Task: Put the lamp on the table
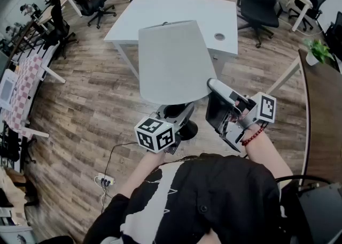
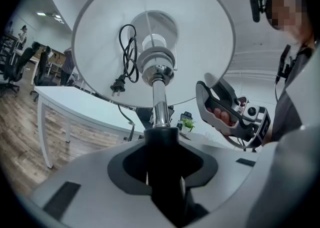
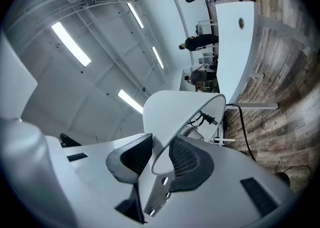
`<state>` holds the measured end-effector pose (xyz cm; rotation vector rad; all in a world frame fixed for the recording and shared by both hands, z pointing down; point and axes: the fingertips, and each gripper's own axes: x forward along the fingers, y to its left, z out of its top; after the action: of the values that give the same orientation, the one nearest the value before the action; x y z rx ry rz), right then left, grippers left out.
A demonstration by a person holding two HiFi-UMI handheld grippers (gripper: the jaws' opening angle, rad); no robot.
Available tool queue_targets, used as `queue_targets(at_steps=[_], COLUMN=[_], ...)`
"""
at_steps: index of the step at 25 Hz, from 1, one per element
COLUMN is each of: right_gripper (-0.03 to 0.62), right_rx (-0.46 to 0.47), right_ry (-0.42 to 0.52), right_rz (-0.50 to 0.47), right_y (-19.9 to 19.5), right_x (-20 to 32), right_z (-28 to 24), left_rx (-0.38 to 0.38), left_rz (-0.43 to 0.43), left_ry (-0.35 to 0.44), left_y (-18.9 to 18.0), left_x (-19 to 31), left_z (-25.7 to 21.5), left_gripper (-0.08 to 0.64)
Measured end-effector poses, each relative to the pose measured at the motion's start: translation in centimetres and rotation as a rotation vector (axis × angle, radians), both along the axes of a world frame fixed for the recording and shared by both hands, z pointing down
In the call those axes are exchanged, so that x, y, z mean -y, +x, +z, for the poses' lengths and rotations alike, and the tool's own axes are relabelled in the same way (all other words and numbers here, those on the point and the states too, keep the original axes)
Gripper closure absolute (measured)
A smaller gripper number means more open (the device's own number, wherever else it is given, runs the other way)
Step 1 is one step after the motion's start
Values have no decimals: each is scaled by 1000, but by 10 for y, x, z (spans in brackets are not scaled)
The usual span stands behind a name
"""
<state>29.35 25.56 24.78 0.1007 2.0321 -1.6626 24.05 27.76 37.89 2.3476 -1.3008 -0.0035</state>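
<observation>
The lamp is held up off the floor, its white shade (image 1: 171,61) above the black round base (image 1: 184,129). My left gripper (image 1: 179,120) is shut on the black collar (image 2: 161,144) at the foot of the chrome stem (image 2: 159,97). Under the shade (image 2: 100,32) hangs the coiled black cord with its plug (image 2: 127,57). My right gripper (image 1: 215,92) is shut on the shade's lower rim (image 3: 170,137), one pad outside and one inside. The white table (image 1: 181,13) stands just beyond the lamp.
The table has a round cable hole (image 1: 219,37). Office chairs (image 1: 259,2) stand at its far right and at the far left (image 1: 93,2). A wooden counter with a small plant (image 1: 319,50) runs along the right. A power strip (image 1: 104,180) lies on the wood floor.
</observation>
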Motion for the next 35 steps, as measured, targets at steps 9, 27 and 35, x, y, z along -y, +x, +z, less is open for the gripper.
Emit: queue_targets(at_steps=[9,27,35], right_gripper=[477,477,477], right_rx=[0,-1,-11], right_ry=[17,35,13], right_rz=[-7,-49,-74], right_y=[-16,-93,-113], right_x=[-7,-40,-35], right_z=[-3,4,10], left_rx=[-5,-53,-66], left_rz=[-2,-32,-65], left_ry=[10,43,16], left_y=[-15,-88,-106], left_x=[-6,-42,-42], left_z=[-2,3,9], left_gripper=[426,425,425])
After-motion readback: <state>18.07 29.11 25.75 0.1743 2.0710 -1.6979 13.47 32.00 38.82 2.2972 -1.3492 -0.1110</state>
